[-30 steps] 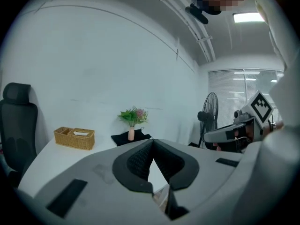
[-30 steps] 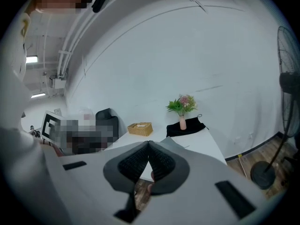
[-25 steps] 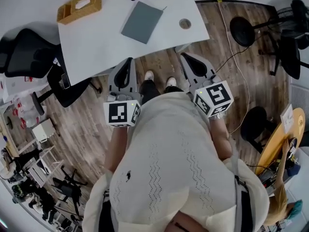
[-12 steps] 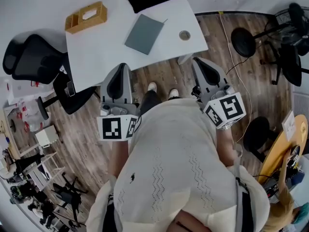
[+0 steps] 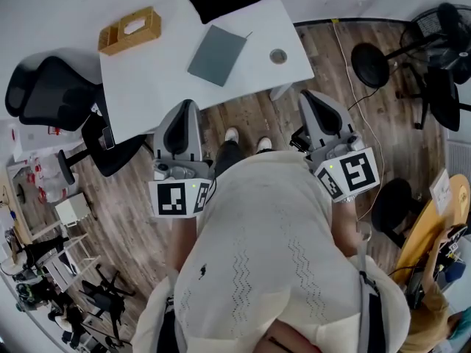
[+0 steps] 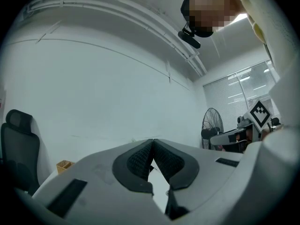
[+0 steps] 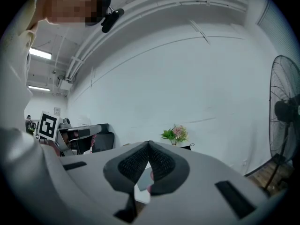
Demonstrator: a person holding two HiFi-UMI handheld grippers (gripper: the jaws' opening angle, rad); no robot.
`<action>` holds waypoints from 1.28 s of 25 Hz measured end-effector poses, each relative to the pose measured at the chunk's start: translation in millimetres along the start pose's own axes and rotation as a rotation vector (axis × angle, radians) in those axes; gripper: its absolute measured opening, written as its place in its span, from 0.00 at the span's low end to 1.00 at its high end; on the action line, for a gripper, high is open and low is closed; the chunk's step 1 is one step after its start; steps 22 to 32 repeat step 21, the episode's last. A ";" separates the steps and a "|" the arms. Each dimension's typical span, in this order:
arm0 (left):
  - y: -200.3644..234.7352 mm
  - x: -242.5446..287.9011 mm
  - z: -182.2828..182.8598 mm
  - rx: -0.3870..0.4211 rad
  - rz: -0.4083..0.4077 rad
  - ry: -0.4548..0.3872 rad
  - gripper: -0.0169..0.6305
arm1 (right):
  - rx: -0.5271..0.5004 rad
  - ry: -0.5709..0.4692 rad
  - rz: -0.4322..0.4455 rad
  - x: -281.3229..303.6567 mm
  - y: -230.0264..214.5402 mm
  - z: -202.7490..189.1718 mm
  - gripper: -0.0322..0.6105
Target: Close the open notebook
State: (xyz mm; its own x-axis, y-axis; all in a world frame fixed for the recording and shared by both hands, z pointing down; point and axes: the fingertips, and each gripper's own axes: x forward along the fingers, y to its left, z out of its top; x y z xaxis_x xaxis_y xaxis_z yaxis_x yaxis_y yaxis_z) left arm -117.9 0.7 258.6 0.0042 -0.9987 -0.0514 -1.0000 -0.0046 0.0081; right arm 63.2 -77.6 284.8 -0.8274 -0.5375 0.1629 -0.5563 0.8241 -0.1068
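Two grippers are hanging in front of me, and both are riding empty: my left gripper point(image 5: 184, 106) is holding its pads pressed flat together with nothing between them, and my right gripper point(image 5: 310, 95) is doing the same. The notebook point(image 5: 217, 55) is lying flat on the white table point(image 5: 147, 87), well apart from both grippers, near the table's right half, between the wooden box point(image 5: 131, 29) and the small round thing point(image 5: 278, 56). I am standing back from the table's edge, so I am judging the step in hand to be the approach. From here the notebook is showing as a single grey slab, so I am not managing to tell whether a cover is lying open. I am planning to look for the spine and any loose leaf before touching anything. If a cover is lying open, I am thinking of bracing the fixed side with one closed tip and sliding the other tip under the free edge. Then I am meaning to swing that edge over the spine in a low arc rather than flicking it. I am also meaning to come in from the near edge, so neither gripper is brushing the round thing or the box.
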 end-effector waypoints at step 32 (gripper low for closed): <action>-11.0 -0.1 -7.6 -0.005 0.019 0.023 0.05 | 0.005 0.024 0.057 -1.3 3.8 -10.8 0.05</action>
